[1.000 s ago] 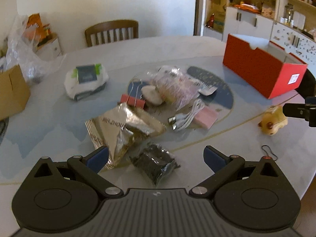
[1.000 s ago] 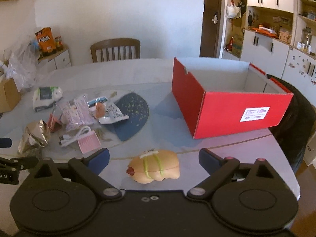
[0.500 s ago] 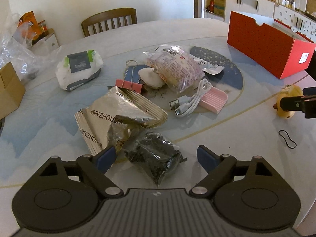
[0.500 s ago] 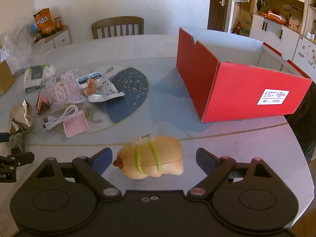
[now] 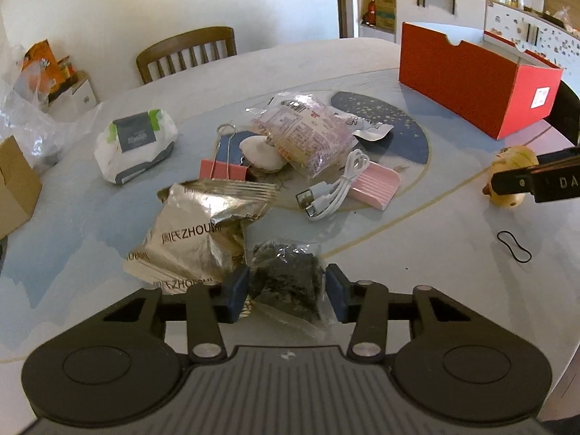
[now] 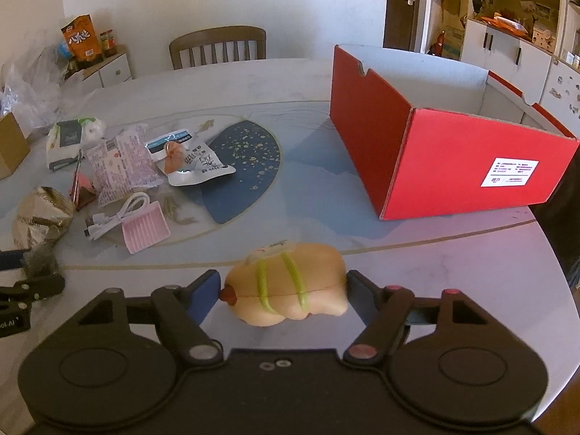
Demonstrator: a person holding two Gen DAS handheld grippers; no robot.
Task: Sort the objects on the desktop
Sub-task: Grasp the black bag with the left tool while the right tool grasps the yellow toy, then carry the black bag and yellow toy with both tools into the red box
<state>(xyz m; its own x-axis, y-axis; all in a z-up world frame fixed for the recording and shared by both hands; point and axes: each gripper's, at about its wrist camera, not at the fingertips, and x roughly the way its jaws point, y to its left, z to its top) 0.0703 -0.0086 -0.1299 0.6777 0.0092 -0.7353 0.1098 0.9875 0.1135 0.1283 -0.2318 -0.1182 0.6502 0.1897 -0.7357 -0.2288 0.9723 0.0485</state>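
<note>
A clear packet of dark bits (image 5: 286, 275) lies at the near edge of the round table. My left gripper (image 5: 286, 290) is closing on it, and both blue pads touch its sides. In the right wrist view a peach squeeze toy with green straps (image 6: 290, 282) sits between the fingers of my right gripper (image 6: 282, 286). Its jaws are closing, and the pads meet the toy's nose and rear end. The open red box (image 6: 453, 166) stands behind the toy to the right. The toy (image 5: 511, 166) also shows at the right edge of the left wrist view.
A gold foil packet (image 5: 203, 232) touches the dark packet's left side. Behind lie a white cable (image 5: 333, 188), a pink ridged piece (image 5: 377, 185), a pink binder clip (image 5: 224, 168), snack bags and a wipes pack (image 5: 137, 141). A black rubber band (image 5: 514, 246) lies right. A chair (image 5: 188, 50) stands beyond.
Both grippers' jaws have narrowed from wide open. The left pads now touch the dark packet, and the right pads now touch the toy. The right gripper has dropped closer to the toy.
</note>
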